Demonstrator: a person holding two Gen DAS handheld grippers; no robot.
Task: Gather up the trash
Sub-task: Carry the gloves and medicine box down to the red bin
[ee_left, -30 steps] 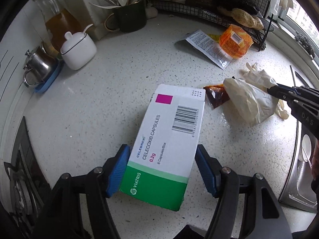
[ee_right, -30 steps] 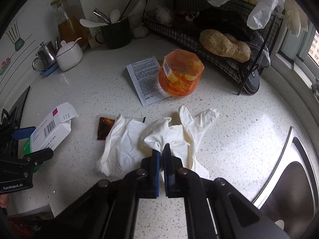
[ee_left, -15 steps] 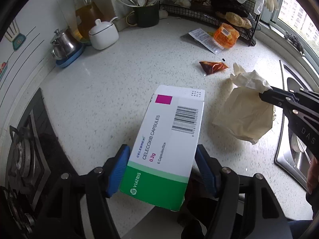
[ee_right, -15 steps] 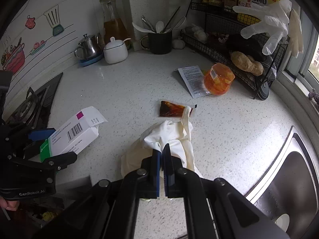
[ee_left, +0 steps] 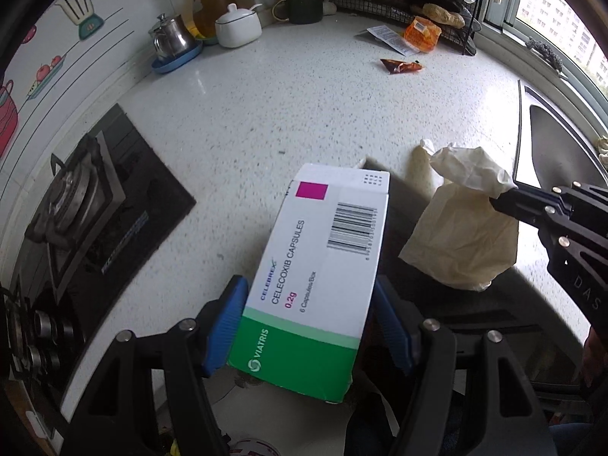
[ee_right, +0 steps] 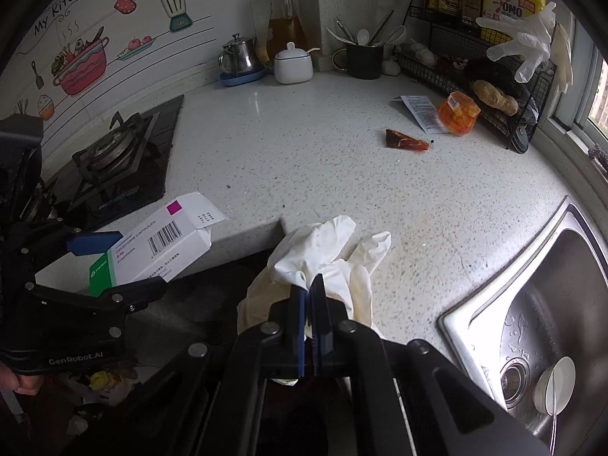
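Observation:
My left gripper (ee_left: 309,323) is shut on a white and green medicine box (ee_left: 323,266), its blue pads against the box's long sides; the box hangs over the front edge of the counter. In the right wrist view the same medicine box (ee_right: 159,243) shows at the left in the left gripper (ee_right: 114,262). My right gripper (ee_right: 309,296) is shut on crumpled white rubber gloves (ee_right: 326,250), which dangle just past the counter edge. From the left wrist view, the gloves (ee_left: 467,224) hang from the right gripper (ee_left: 509,193).
On the speckled counter (ee_right: 323,159) lie a brown sauce packet (ee_right: 404,142), a paper leaflet (ee_right: 420,110) and an orange wrapper (ee_right: 458,112) by a wire rack (ee_right: 475,72). A gas hob (ee_right: 114,155) is left, a steel sink (ee_right: 551,304) right. Trash shows below (ee_right: 102,380).
Both grippers have pulled back from the middle of the counter to its front edge, carrying the box and the gloves. The gloves left the counter; the sauce packet stayed behind.

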